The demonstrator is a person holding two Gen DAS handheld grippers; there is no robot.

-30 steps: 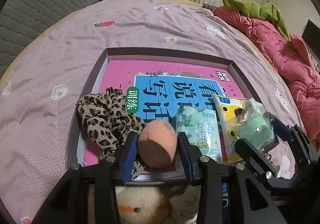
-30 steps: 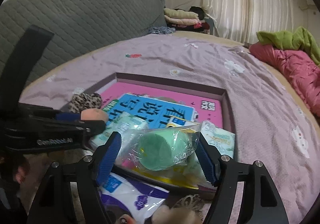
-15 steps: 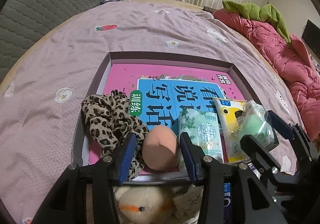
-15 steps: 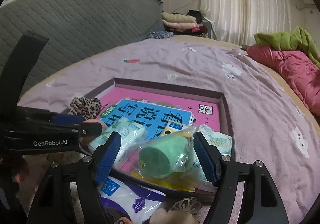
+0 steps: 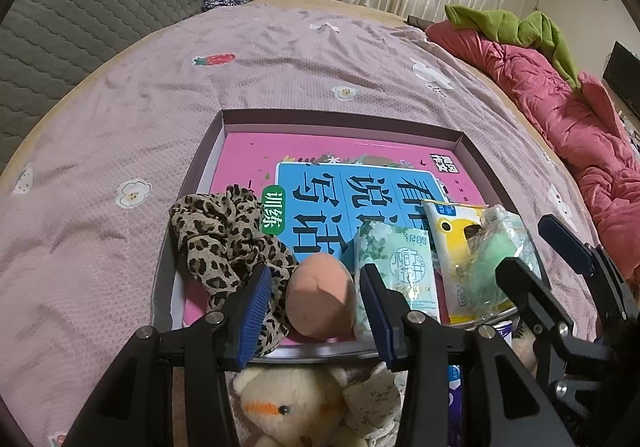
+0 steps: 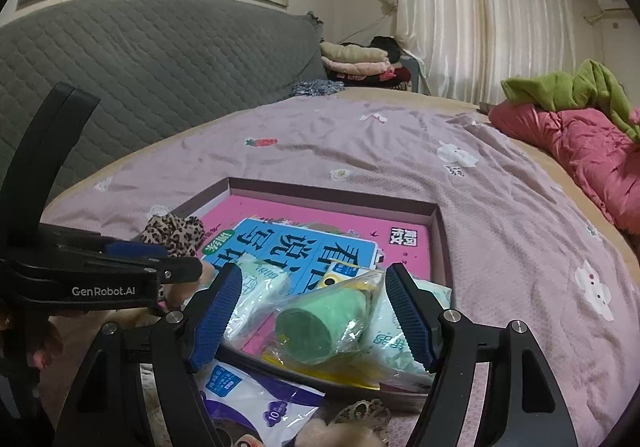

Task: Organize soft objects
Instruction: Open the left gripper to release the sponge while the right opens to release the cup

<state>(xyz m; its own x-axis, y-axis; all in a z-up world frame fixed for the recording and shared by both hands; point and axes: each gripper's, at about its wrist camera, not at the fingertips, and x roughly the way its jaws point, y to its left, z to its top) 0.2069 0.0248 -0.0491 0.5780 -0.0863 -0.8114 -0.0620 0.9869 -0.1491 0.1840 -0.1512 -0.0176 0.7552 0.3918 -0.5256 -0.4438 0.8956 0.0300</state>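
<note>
Blue-padded and spread apart, the left gripper [image 5: 314,305] has just been opening its jaws; a peach sponge egg [image 5: 322,295] sits between them, clear of both pads, on the pink book [image 5: 320,159] inside the shallow box [image 5: 340,117]. Just left of it lies a leopard-print scrunchie [image 5: 224,235], just right a green tissue pack [image 5: 394,263]. Beneath it, outside the box, sits a cream plush toy [image 5: 288,403]. The right gripper [image 6: 310,317] stands open around a green roll in a clear bag [image 6: 320,323], pads not pressing it, at the box's near edge. Beyond stretches the mauve bedsheet [image 6: 360,151].
</note>
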